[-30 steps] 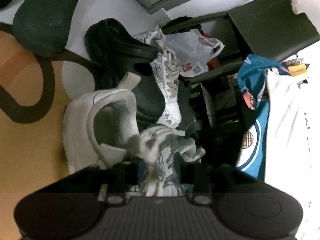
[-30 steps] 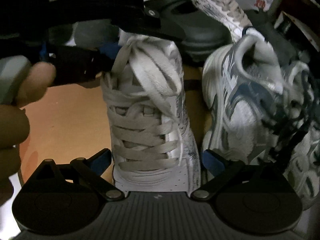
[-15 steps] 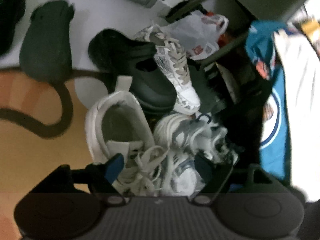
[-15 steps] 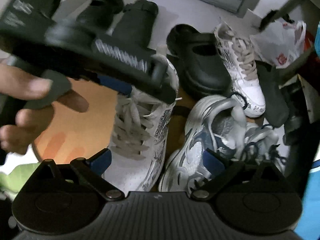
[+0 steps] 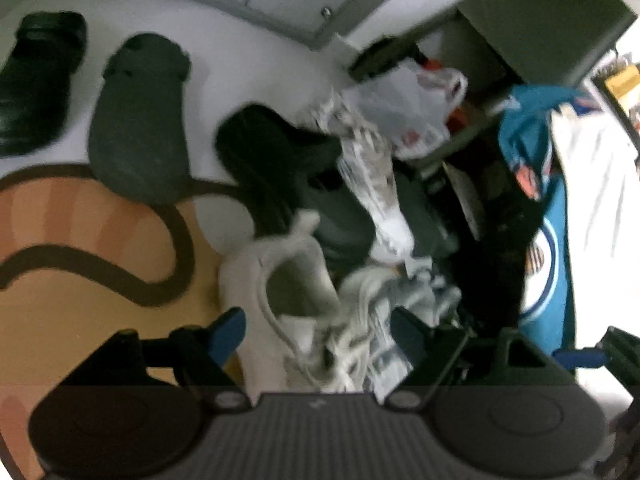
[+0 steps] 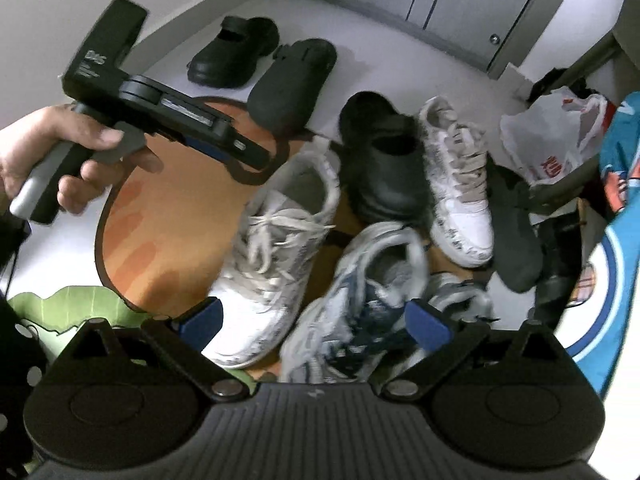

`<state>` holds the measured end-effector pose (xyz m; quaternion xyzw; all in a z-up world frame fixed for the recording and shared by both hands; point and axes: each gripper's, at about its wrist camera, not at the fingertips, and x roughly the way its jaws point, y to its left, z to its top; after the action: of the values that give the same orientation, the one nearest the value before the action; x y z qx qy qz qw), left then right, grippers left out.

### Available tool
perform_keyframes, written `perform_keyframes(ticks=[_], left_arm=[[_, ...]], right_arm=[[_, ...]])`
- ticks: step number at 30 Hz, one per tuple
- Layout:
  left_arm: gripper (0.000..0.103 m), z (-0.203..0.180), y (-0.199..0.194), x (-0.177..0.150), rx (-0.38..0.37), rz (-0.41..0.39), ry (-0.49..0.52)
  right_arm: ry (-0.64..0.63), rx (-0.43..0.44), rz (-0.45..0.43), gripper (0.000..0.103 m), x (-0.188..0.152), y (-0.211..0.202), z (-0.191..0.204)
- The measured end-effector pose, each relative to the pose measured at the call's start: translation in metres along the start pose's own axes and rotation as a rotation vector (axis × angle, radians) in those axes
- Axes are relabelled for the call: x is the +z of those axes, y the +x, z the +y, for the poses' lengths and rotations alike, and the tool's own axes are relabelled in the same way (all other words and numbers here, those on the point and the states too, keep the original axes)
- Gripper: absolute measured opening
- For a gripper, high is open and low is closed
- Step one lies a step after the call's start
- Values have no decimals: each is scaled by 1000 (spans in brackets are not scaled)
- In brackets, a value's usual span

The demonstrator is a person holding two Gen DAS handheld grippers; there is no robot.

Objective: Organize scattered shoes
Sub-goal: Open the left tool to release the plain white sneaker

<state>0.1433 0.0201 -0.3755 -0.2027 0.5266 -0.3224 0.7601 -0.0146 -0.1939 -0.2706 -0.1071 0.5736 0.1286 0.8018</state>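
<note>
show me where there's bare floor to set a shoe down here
Free: the orange rug patch left of the white laced sneaker, and the pale floor between the two black clogs and the grey cabinet doors. Crowded: the shoe pile from that sneaker to the white plastic bag.

The nearest sneaker is white with grey speckled print and pale laces; its neighbour is white and silver with navy panels. A glossy black clog lies between it and a second white speckled sneaker. The rug is orange, edged dark brown — the floor pale grey. Each tool carries blue pads.
</note>
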Motion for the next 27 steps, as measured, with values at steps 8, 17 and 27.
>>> perform_keyframes(ticks=[8,17,27], left_arm=[[70,-37,9,24,21,-18,71],[69,-91,44,51,90,-7,156],[62,-122,97,81,126,-2,111]], right_arm=[[103,-2,-51,100,-19,-1,-78],[117,52,-72,100,-15,2,-116],[12,69,-70,100,1,-10,-119]])
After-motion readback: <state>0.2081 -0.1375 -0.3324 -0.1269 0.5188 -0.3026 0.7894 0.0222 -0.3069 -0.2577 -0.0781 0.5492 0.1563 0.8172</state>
